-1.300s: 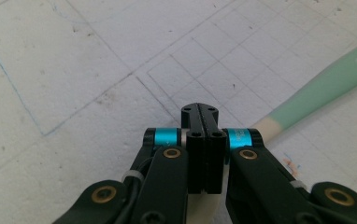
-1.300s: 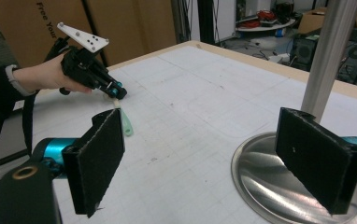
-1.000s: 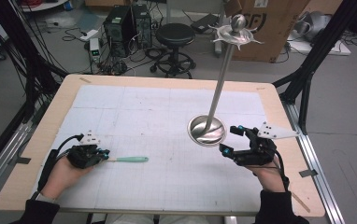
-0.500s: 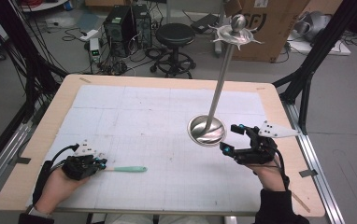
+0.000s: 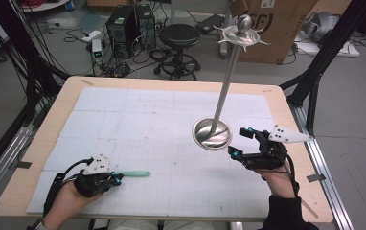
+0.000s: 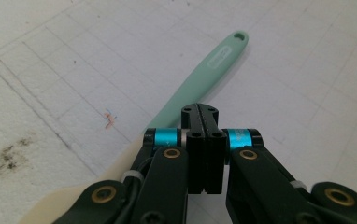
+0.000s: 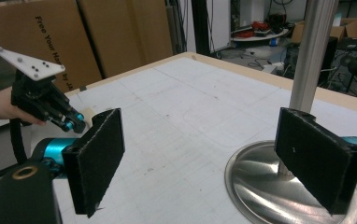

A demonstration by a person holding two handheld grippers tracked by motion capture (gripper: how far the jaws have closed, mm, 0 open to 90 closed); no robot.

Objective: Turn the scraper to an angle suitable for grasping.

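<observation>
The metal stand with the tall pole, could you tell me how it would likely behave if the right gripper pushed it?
The stand would probably resist a nudge low down, since its round base sits wide and flat on the mat. Pushed higher on the pole, it might tip: the pole is tall and carries a pronged head. The polished metal looks slippery for the open right gripper.

The mint-green spatula (image 6: 200, 79) has a smooth, matt plastic handle, while the stand (image 5: 211, 134) is polished metal with a mirror-glossy round base and a brushed pole. The table (image 5: 42, 139) shows a bare wood edge under a white, matt, gridded mat (image 5: 138, 120) of fibrous, faintly stained texture. The right gripper (image 7: 214, 161) carries rough, matt black pads (image 7: 99, 154).
</observation>
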